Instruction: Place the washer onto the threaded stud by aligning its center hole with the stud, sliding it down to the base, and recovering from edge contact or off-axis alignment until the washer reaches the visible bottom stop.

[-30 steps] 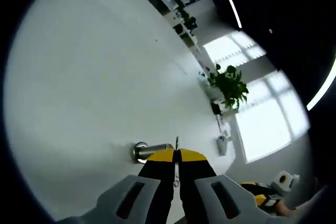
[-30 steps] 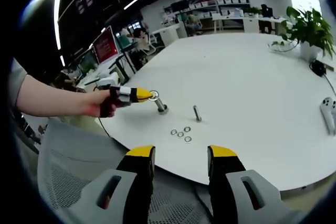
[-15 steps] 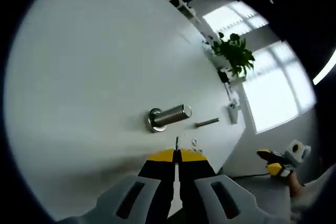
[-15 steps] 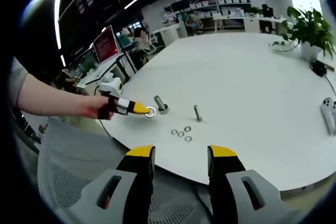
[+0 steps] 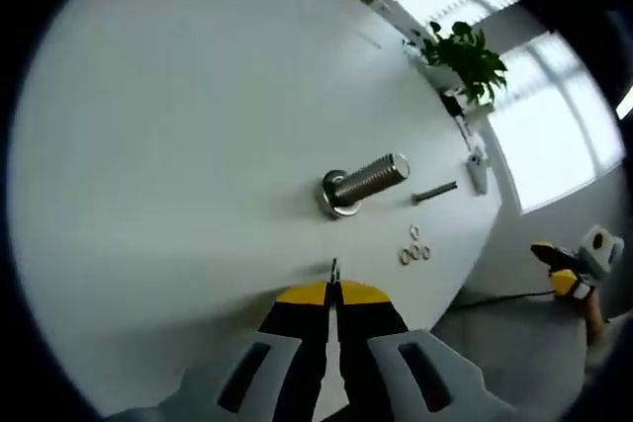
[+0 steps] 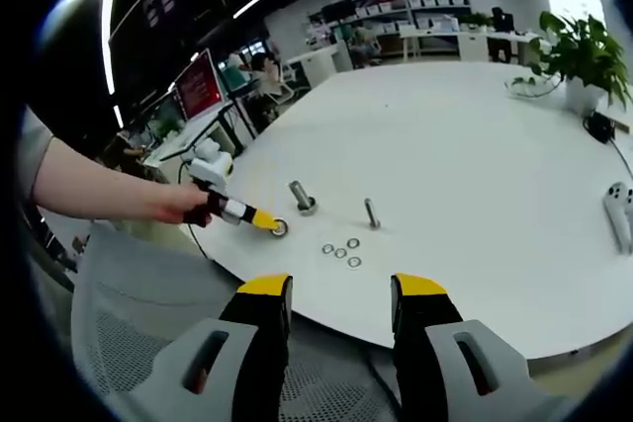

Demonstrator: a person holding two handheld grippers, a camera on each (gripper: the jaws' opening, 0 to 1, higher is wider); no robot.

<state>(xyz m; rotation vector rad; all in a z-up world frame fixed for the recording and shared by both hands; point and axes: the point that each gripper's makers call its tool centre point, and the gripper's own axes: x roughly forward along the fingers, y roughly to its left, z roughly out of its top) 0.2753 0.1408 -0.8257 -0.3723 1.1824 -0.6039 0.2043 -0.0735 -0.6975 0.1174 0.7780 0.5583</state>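
The left tongs [image 6: 269,224] have dropped back from the threaded stud [image 6: 301,197] toward the desk's [image 6: 475,165] near edge — tips pressed together, pinching the washer [image 6: 280,228] edge-on. The stud stands bare, with three spare washers [image 6: 340,252] and a thin bolt [image 6: 371,212] nearby. The right tongs [image 6: 341,289] hang spread off the edge — gripping nothing.

Left gripper view: low and close over the white table [image 5: 178,126] near its edge, rolled, facing the threaded stud [image 5: 364,183]. Right gripper view: off the table's [image 6: 475,175] near edge, farther back, looking across it. Shared: stud [image 6: 301,197], loose washers [image 6: 340,252] [image 5: 413,249].
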